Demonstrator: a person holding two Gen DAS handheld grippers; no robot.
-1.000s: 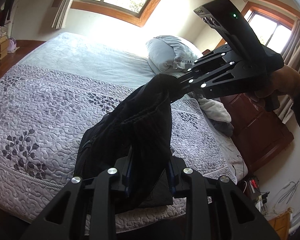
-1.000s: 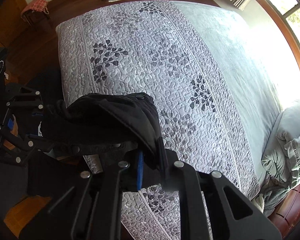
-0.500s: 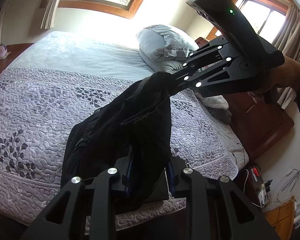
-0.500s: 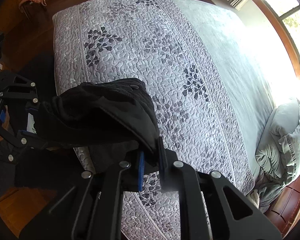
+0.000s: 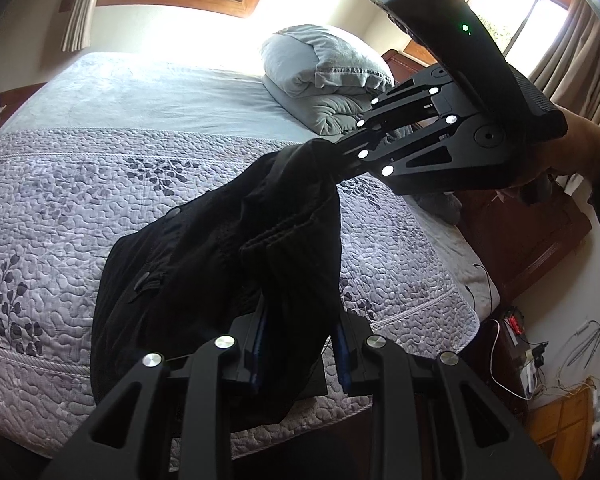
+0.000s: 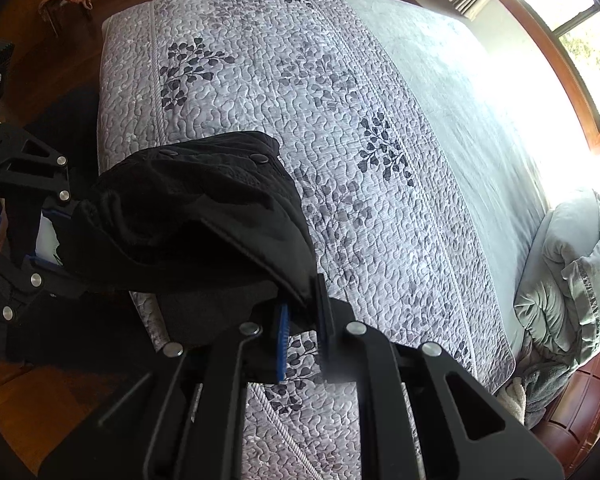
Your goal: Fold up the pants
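- The black pants [image 5: 228, 264] are held up over the near corner of the bed [image 6: 380, 208], bunched between the two claws, with the lower part draped on the quilt [image 5: 60, 208] and over the bed's near edge.
- The left claw [image 5: 298, 344] is pinched on a hanging fold of the pants, the cloth filling the gap between its blue-padded fingers.
- The right claw [image 6: 302, 336] is pressed onto another bunched edge of the pants; from the left wrist view its tip is seen buried in the cloth above the quilt.
- The two claws are near each other, and the cloth between them is slack and rumpled.
- Most of the quilt beyond the pants is seen as bare patterned surface, reaching to the far side of the bed.
- A grey pillow [image 5: 324, 64] and folded blanket [image 6: 556, 304] are piled at the head end, well apart from the pants.
- Wooden floor [image 6: 40, 400] is seen beside the bed's near edge, and a dark wooden cabinet [image 5: 532, 232] stands beside the bed's side edge.
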